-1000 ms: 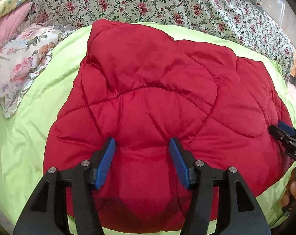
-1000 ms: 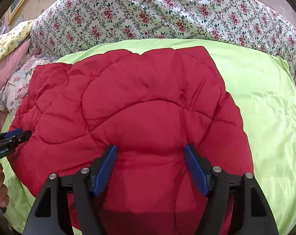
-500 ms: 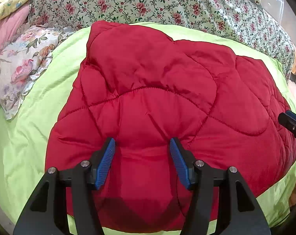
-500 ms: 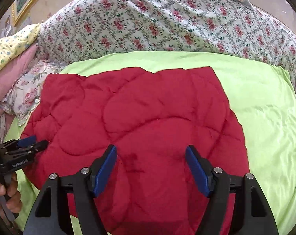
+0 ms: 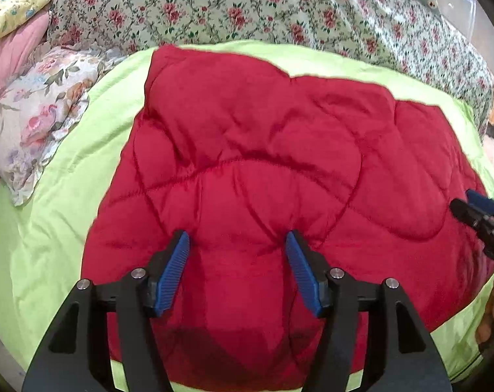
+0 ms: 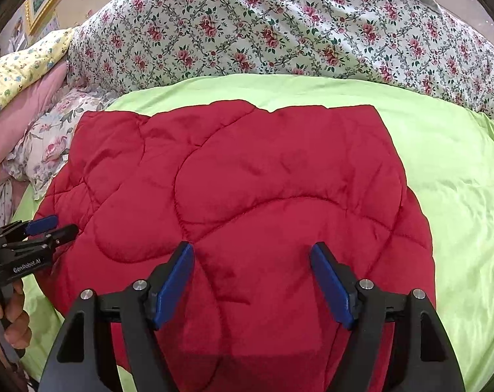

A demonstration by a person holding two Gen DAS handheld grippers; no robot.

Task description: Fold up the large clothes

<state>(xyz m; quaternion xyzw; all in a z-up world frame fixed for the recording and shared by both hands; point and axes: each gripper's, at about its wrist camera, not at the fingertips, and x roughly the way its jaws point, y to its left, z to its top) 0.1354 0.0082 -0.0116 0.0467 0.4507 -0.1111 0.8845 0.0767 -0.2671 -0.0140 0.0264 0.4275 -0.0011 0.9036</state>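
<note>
The red quilted garment lies spread flat on the lime-green sheet, which serves as the landmark surface. The garment covers the middle of the sheet; bare sheet shows on both sides of it and along its far edge.

The left gripper hangs over the near edge of the garment. Its 2 blue pads stand apart, the jaws have just been opening, and nothing is clamped between them; only the fabric below shows through the gap. Whether the fingertips touch the fabric cannot be told.

The right gripper hangs over the garment's near part, toward the right side of the sheet. Its 2 pads stand wide apart and grip nothing.

In the right wrist view, a hand holds the left gripper at the sheet's left side.

Beyond the sheet's far edge lies a floral bedspread. A floral pillow rests at the sheet's far-left corner.
</note>
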